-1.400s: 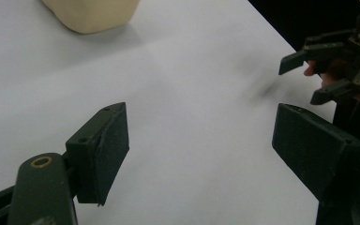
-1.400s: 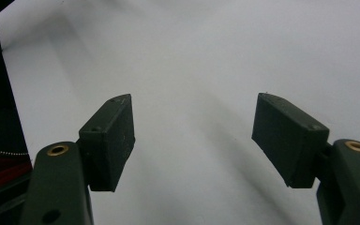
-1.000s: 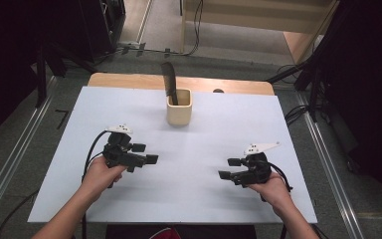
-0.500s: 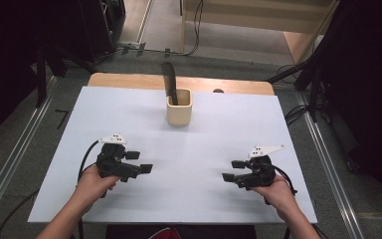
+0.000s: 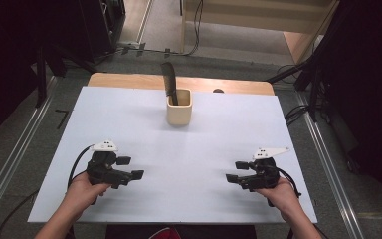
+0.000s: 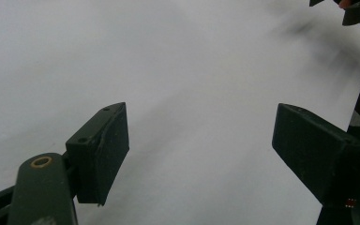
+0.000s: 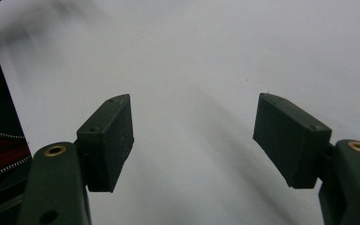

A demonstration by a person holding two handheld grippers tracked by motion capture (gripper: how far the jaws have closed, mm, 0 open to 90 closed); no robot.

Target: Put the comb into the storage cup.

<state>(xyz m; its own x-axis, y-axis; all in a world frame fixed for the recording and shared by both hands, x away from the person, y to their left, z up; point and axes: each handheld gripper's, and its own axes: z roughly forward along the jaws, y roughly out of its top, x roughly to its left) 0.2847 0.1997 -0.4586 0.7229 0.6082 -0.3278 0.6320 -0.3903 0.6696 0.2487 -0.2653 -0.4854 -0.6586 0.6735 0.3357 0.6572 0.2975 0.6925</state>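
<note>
A cream square holder (image 5: 179, 112) stands at the far middle of the white table (image 5: 129, 114), with a dark knife (image 5: 169, 82) upright in it. My left gripper (image 5: 131, 168) rests near the front left of the table, open, jaws pointing right with nothing between them (image 6: 199, 140). Low at the front right, my right gripper (image 5: 234, 172) is open too, jaws pointing left over bare white surface (image 7: 192, 136). The other gripper's tip (image 6: 358, 10) shows at the top right corner of the left gripper view.
A wooden strip (image 5: 129, 79) runs along the table's far edge. Metal rails (image 5: 328, 159) flank both sides, and cables (image 5: 298, 112) lie on the floor at the right. The table's front edge is just under both hands.
Both grippers have drawn back toward the front edge. The left one moved left and nearer the person; the right one shifted slightly nearer. Both stayed open.
</note>
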